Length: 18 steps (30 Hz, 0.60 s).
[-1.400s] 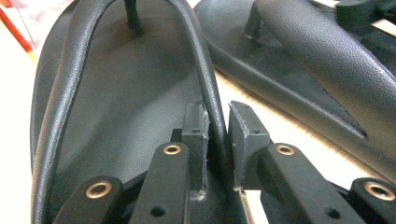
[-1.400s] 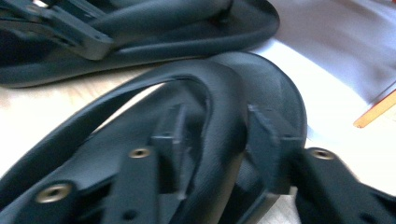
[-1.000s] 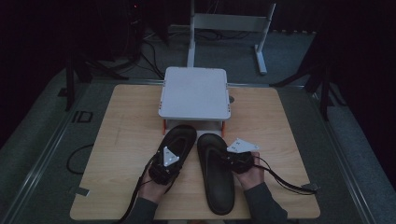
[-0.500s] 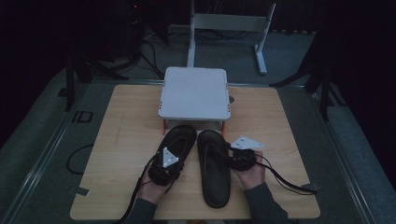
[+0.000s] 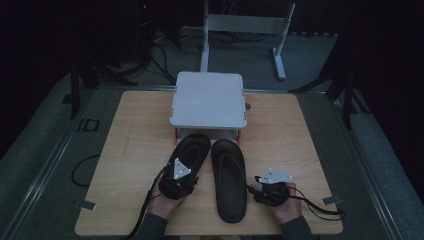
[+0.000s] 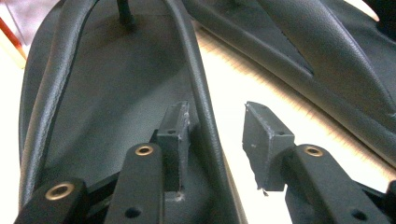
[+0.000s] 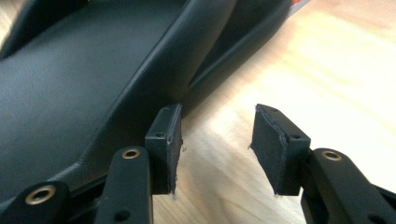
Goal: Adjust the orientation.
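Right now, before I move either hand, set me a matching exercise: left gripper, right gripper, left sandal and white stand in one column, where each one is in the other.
Things:
1. left gripper
2. right gripper
3. left sandal
4. white stand

Places or states:
A. at the far middle of the table
B. open astride a sandal's edge
C. toe tucked under the stand
D. open over bare wood beside the right sandal

Pairs: 1-B, 2-D, 3-C, 4-A

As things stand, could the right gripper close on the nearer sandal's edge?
Probably yes: the right gripper is open, with bare table between its jaws, and the right sandal has its rim just beside one jaw, with nothing between.
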Each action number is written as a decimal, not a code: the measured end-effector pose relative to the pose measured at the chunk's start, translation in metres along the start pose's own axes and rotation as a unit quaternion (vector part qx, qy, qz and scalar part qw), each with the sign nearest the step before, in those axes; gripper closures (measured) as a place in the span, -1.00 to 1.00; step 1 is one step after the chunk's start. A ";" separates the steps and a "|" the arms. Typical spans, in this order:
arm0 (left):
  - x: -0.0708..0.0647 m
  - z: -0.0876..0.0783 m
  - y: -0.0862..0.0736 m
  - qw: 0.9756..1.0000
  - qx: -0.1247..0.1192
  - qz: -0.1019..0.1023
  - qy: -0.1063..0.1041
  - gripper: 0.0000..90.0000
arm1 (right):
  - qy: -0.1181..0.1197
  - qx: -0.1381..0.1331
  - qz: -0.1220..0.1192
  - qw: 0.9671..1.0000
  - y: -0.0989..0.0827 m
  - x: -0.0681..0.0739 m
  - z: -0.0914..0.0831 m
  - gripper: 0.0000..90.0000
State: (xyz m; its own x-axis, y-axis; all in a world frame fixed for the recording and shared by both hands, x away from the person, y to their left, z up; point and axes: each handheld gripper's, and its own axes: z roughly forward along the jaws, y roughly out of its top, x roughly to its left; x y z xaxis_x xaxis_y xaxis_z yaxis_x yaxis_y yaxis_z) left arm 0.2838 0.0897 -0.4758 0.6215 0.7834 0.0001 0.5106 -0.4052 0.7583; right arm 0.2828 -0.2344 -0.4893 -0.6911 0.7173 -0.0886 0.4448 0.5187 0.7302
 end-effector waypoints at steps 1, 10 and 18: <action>0.000 -0.001 0.000 1.000 0.000 -0.001 -0.001 0.43 | 0.005 -0.003 0.002 1.000 0.001 0.001 0.000 0.20; 0.004 -0.005 -0.003 1.000 0.001 -0.017 -0.010 0.75 | 0.062 -0.012 -0.053 0.997 0.015 0.032 0.010 0.21; 0.011 -0.017 -0.006 0.998 -0.024 -0.045 -0.043 0.63 | 0.082 -0.022 -0.078 0.993 0.025 0.048 0.018 0.22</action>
State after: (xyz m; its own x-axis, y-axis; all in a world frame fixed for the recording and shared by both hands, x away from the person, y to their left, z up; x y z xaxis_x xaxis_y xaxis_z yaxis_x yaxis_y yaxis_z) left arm 0.2770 0.1086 -0.4696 0.6249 0.7709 -0.1232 0.5378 -0.3107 0.7837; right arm 0.2703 -0.1788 -0.4874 -0.8343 0.5433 -0.0939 0.3031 0.5941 0.7451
